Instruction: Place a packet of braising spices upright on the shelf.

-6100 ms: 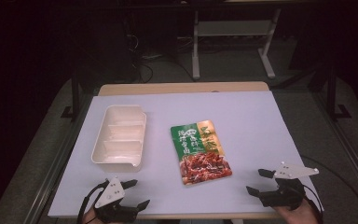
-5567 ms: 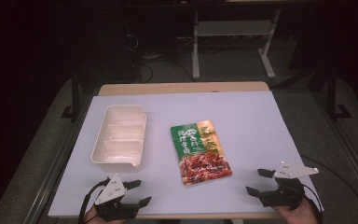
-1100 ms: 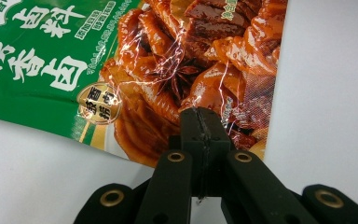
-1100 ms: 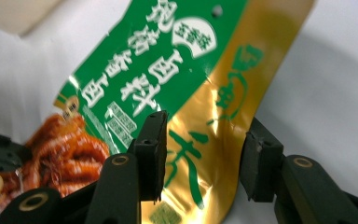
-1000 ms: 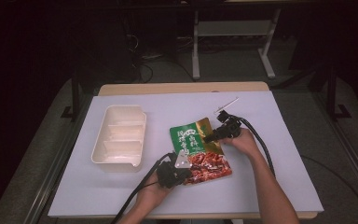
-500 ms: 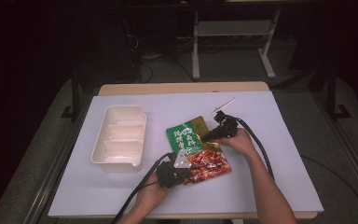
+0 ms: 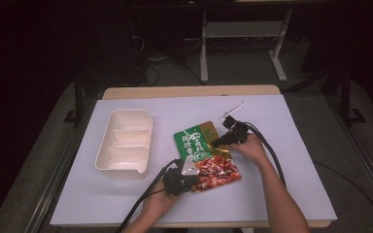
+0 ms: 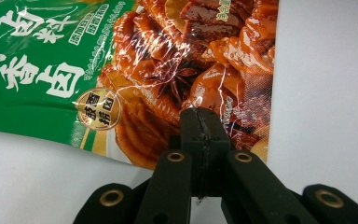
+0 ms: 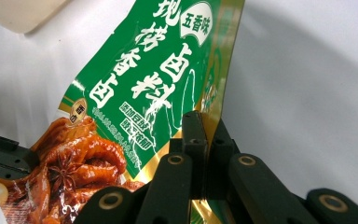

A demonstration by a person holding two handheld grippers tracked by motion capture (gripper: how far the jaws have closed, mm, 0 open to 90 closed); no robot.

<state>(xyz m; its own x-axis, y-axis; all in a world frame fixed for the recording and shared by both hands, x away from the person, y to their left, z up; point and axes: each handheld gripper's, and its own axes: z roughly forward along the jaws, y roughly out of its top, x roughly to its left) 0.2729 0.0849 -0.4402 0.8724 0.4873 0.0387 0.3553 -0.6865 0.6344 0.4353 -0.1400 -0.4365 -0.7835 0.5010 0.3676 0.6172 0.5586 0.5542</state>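
- The tabletop point(image 7: 281, 160) carries a white sheet, with a cream divided tray point(image 7: 124, 143) to the left of the work and the sauce packet point(image 7: 207, 156) lying near the middle, green end away from the person, red printed end toward them.
- The packet is partly lifted: in the right gripper view its gold-edged side rises off the sheet, so it hangs between two grips and does not lie flat.
- The left tool point(image 8: 200, 122) is clenched on the packet's near red end, close to a corner; its jaws meet over the foil with no gap.
- The right tool point(image 9: 204, 122) has just been closing and now pinches the gold side edge of the green half, foil between the jaws.
- To do this well, I would keep both pinches firm and move the two hands together, since slack foil can slide out of narrow jaws.
- If the aim is the tray, lift enough to clear its rim and keep the packet level.
- Avoid pulling the hands apart hard; the seal may tear unevenly.
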